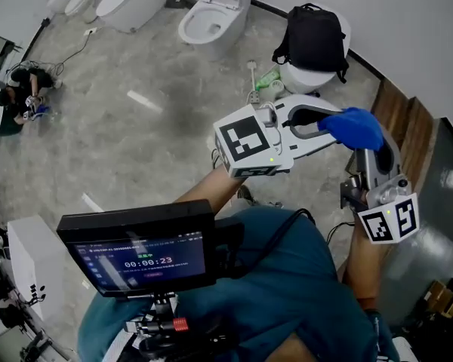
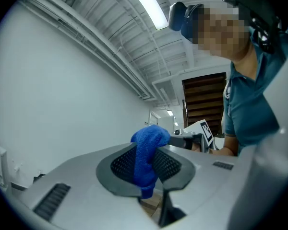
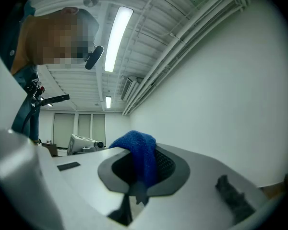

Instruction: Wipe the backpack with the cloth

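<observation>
- the left claw (image 2: 145, 169) is clenched on the cloth (image 1: 355, 127). a blue fold stands pinched between its dark pads, with the bunched top spilling over them.
- the right claw (image 3: 139, 169) grasps the same cloth from the other side. its jaws are all but together on a thinner fold, and a tail hangs below the pads.
- in the head view the two claws meet nose to nose in the air before the person, with the cloth as a wad between them. each gripper view shows the other claw just beyond the blue wad.
- i judge that the double grip is for readying the cloth. it may be passing from one claw to the other, or being bunched into a firmer pad so that a good face sticks out for wiping.
- the backpack (image 1: 311, 35) stands upright on a closed toilet (image 1: 306, 78) at the far edge of the floor (image 1: 136, 127), against the wall. its straps hang down the sides.
- set up there, it offers its front at an easy height and stays off the floor.
- the cloth is well apart from the backpack, so no wiping is under way. the task looks near its beginning.
- the next move likely calls for one claw to let go, and for the other to carry the cloth over to the backpack.
</observation>
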Action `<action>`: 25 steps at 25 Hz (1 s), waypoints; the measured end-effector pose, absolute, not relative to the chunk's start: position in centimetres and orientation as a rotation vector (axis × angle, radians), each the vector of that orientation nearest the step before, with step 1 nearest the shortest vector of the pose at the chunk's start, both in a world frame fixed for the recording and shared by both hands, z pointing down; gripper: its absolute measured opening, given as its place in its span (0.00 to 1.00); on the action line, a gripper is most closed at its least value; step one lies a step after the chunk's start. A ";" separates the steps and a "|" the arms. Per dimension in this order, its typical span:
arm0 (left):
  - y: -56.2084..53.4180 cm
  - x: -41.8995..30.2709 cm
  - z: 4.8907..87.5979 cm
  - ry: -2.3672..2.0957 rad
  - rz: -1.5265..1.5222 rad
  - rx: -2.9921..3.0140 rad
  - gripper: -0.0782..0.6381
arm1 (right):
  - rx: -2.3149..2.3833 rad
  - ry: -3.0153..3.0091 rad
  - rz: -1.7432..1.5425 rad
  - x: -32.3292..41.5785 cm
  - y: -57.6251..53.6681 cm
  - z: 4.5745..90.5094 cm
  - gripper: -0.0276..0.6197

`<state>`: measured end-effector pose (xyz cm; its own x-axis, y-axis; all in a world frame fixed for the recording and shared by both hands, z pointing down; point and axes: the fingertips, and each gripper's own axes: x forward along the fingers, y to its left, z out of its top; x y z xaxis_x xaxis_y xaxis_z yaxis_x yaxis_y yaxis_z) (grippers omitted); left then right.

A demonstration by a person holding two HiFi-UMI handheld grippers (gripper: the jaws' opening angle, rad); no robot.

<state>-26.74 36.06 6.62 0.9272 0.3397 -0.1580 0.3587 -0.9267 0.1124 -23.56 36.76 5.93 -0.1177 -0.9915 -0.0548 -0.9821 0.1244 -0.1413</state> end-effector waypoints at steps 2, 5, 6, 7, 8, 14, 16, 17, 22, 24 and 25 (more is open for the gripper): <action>39.8 -27.2 5.5 0.560 -0.204 2.934 0.22 | -2.013 2.241 -0.120 -24.1 40.6 4.9 0.09; 44.1 -26.9 5.1 0.606 -0.184 2.908 0.22 | -2.058 2.217 -0.163 -23.9 45.1 4.5 0.09; 45.6 -26.5 5.2 0.629 -0.178 2.896 0.21 | -2.081 2.204 -0.166 -23.6 46.6 4.6 0.09; 47.3 -26.1 5.4 0.652 -0.176 2.882 0.22 | -2.105 2.192 -0.161 -23.2 48.4 4.7 0.09; 49.2 -25.6 5.8 0.673 -0.175 2.869 0.22 | -2.129 2.181 -0.149 -22.8 50.3 5.1 0.09; 55.6 -23.8 7.4 0.722 -0.139 2.885 0.22 | -2.239 2.107 -0.140 -20.9 56.8 6.9 0.09; 56.2 -24.0 7.1 0.729 -0.136 2.881 0.22 | -2.251 2.099 -0.140 -21.0 57.4 6.6 0.09; 56.9 -24.2 7.0 0.731 -0.138 2.879 0.22 | -2.252 2.096 -0.137 -21.2 58.1 6.4 0.09; 60.2 -24.5 7.1 0.731 -0.148 2.868 0.22 | -2.257 2.089 -0.133 -21.7 61.4 6.3 0.09; 62.2 -25.2 7.1 0.728 -0.149 2.868 0.21 | -2.253 2.093 -0.135 -22.3 63.3 6.3 0.09; 63.6 -25.7 7.0 0.727 -0.148 2.871 0.21 | -2.249 2.094 -0.136 -22.8 64.8 6.2 0.09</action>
